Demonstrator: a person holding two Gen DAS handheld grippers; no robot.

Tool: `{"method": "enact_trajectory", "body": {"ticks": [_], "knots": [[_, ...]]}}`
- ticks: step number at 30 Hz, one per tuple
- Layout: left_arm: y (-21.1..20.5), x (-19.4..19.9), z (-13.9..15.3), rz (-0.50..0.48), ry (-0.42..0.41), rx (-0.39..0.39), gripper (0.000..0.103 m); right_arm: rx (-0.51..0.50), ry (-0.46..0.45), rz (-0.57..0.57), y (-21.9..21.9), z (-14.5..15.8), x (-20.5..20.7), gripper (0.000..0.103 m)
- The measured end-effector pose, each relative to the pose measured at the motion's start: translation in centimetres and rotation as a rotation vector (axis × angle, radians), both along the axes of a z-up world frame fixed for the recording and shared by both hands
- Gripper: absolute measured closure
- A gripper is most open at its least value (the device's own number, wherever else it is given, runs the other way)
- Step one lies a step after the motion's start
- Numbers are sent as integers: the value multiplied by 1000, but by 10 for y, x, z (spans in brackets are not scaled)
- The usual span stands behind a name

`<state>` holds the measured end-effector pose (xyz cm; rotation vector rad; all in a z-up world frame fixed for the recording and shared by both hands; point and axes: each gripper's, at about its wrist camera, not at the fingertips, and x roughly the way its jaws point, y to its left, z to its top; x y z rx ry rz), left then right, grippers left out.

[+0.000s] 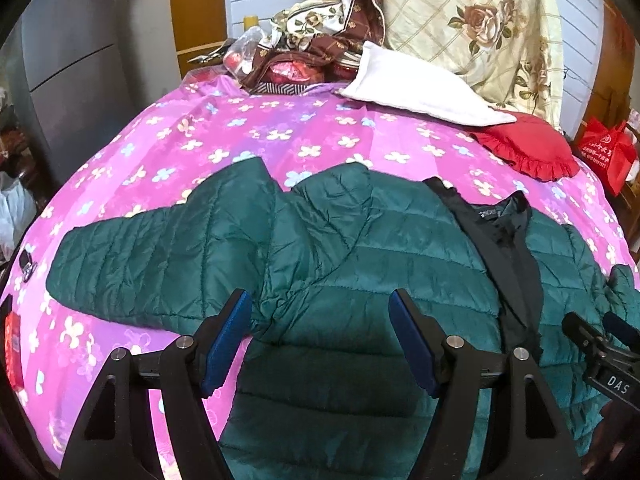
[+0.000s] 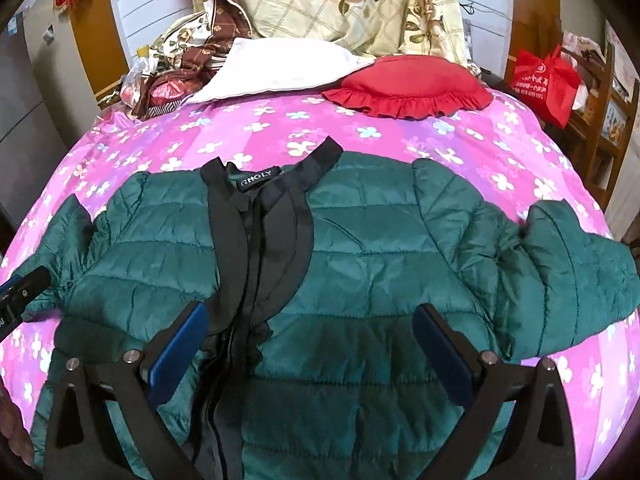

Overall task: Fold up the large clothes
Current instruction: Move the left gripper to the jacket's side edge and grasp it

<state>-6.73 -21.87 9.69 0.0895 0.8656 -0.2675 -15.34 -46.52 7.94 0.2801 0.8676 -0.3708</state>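
Note:
A dark green quilted jacket (image 1: 360, 248) lies flat, front up, on the pink flowered bedspread (image 1: 260, 128), its black collar and placket (image 2: 256, 240) open at the middle. Its left sleeve (image 1: 132, 264) stretches out to the left; its right sleeve (image 2: 560, 264) lies out to the right. My left gripper (image 1: 320, 312) is open and empty above the jacket's left chest near the armpit. My right gripper (image 2: 312, 328) is open and empty above the jacket's right chest beside the placket. The right gripper's tip (image 1: 600, 336) shows at the left wrist view's right edge.
A white pillow (image 1: 420, 84) and a red ruffled cushion (image 1: 528, 148) lie at the head of the bed. Floral bedding (image 1: 460, 12) is piled against the headboard, with clutter (image 1: 280, 64) to its left. A red bag (image 2: 544, 80) hangs at the far right. A grey cabinet (image 1: 68, 60) stands left.

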Motion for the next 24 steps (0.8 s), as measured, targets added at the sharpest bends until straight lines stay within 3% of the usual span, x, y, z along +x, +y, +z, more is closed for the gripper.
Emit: {"method": "enact_trajectory", "body": {"ticks": [24], "knots": [[20,11,-3,49,-7,-7,52,-7,47,10,8,-21,19,0]]}}
